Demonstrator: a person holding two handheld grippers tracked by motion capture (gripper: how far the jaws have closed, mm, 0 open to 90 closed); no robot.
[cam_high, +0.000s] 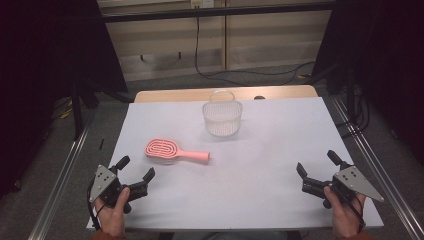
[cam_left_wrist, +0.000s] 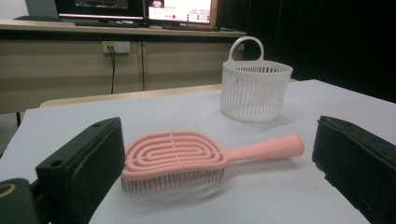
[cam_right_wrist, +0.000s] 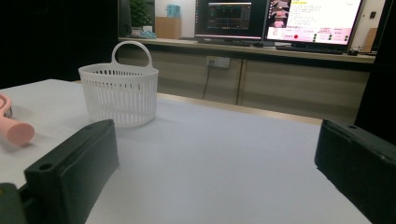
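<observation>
A pink hairbrush (cam_high: 172, 152) lies bristles down on the white table, handle pointing right; the left gripper view has the hairbrush (cam_left_wrist: 201, 156) just ahead of its jaws. A white slatted basket (cam_high: 222, 116) with a loop handle stands upright at the back middle, and the basket (cam_left_wrist: 254, 86) (cam_right_wrist: 119, 91) is empty as far as I can see. My left gripper (cam_high: 136, 169) rests open at the front left, a short way from the brush head. At the front right my right gripper (cam_high: 319, 163) is open with nothing between its jaws. The brush handle tip (cam_right_wrist: 14, 130) shows at the left edge.
The white table sheet (cam_high: 260, 150) ends in a wooden strip (cam_high: 180, 95) at the back. Metal rails (cam_high: 65, 170) run along both sides. A cabinet with monitors (cam_right_wrist: 280, 18) stands beyond the table, and cables lie on the floor behind.
</observation>
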